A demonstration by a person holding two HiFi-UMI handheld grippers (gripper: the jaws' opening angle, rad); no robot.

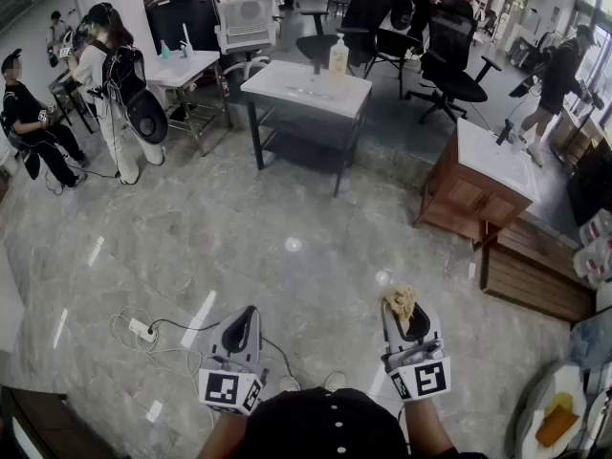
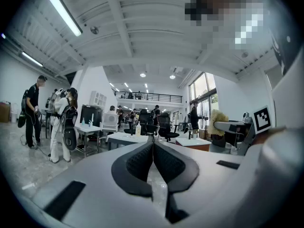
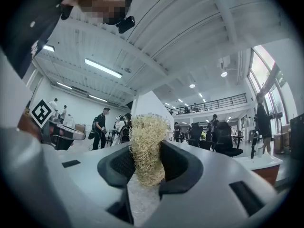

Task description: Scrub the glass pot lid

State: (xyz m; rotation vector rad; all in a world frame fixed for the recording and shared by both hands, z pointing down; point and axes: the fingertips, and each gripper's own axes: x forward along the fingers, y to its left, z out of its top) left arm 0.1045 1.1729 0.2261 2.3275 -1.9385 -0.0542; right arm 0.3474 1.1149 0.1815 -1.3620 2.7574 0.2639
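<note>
My left gripper [image 1: 246, 314] is held over the marble floor at the lower middle of the head view, level, jaws shut with nothing between them; its own view shows the left gripper [image 2: 153, 144] with pads pressed together. Beside it, my right gripper [image 1: 403, 316] is shut on a tan fibrous scrubber [image 1: 401, 301], which sticks up out of the jaws of the right gripper [image 3: 148, 144] as a scrubber [image 3: 146, 158] in its own view. I cannot make out a glass pot lid for certain; a round rimmed dish [image 1: 532, 411] with yellow and orange pieces shows at the lower right corner.
A white table [image 1: 287, 86] with a soap bottle [image 1: 338, 62] stands ahead. A wooden cabinet [image 1: 470, 199] with a white top is to the right. A power strip [image 1: 142, 329] and cables lie on the floor by my left. People [image 1: 113, 84] and office chairs [image 1: 449, 55] stand further back.
</note>
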